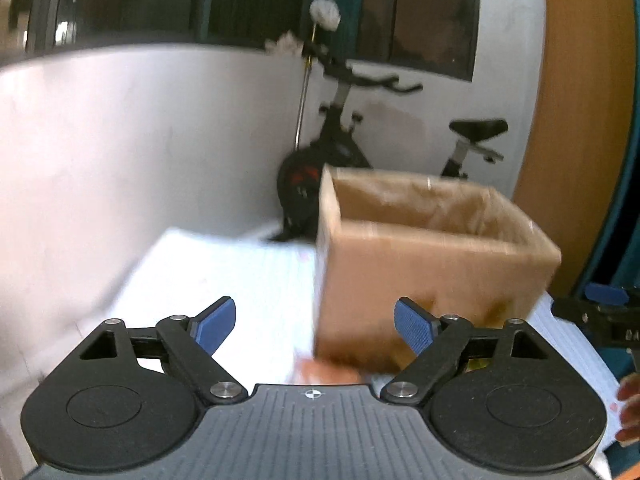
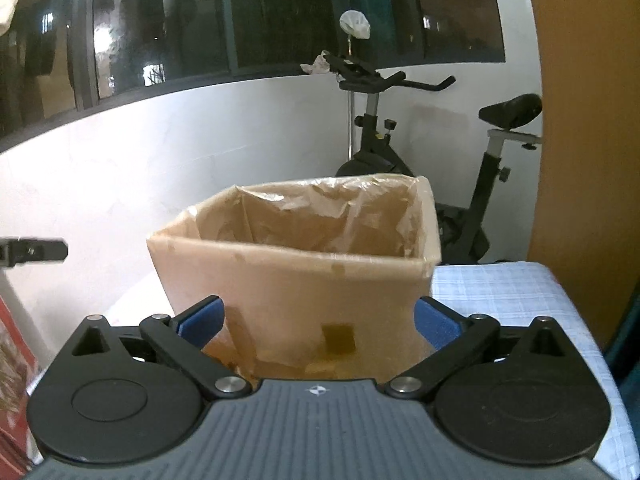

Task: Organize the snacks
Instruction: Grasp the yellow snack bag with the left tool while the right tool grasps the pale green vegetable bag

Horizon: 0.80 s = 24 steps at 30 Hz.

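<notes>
Facing an open cardboard box (image 2: 296, 292), the right gripper (image 2: 318, 320) has its blue-padded fingers (image 2: 202, 320) spread wide with nothing between them. The box stands upright on a desk (image 2: 500, 292) covered in a pale checked cloth, and a crumpled clear plastic liner (image 2: 320, 216) is folded over its rim. From this view the box sits directly ahead of the fingers, its near wall between the two pads but not touched by either. What the box holds cannot be seen.

The left gripper (image 1: 316, 322) likewise shows its fingers (image 1: 216, 326) spread apart and gripping nothing. In the left wrist view, which is blurred, the box (image 1: 432, 276) lies ahead and to the right, and the desk (image 1: 224, 276) stretches white to the left. A blurred orange-red object (image 1: 324, 372), which may be a snack, lies on the desk at the foot of the box, just ahead of the gripper body; its kind cannot be told. At the right edge of that view the right gripper (image 1: 600, 308) appears beside the box.

Behind the desk stand an exercise bike (image 2: 404, 136), a white wall (image 2: 160, 168) and dark windows (image 2: 280, 12). A red package (image 2: 12, 380) shows at the left edge of the right wrist view
</notes>
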Motion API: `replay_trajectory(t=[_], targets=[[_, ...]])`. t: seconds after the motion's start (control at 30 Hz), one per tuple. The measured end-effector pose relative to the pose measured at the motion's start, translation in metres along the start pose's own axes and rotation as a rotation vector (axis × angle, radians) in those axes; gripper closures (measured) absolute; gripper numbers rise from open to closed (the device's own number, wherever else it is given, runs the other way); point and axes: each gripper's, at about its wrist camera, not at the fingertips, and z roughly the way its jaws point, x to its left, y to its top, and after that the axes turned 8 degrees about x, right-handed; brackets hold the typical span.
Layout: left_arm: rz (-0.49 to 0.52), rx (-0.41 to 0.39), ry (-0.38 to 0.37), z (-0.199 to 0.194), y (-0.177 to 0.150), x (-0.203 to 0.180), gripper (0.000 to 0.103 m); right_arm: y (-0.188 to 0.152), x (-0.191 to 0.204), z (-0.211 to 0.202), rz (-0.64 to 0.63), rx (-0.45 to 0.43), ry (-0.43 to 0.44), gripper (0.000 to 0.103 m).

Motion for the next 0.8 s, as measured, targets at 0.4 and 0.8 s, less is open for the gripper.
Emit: replay_trajectory(t=[0.4,0.8], targets=[[-0.058,0.133,-0.047,0.035,-0.08,-0.02,0.015,-0.071,0.001,-0.002,0.077,0.013,-0.054,0.0],[-0.091,0.248,-0.109,0.067,-0.103,-0.027,0.015,-0.099,-0.007,0.003,0.129,0.009,-0.061,0.0]])
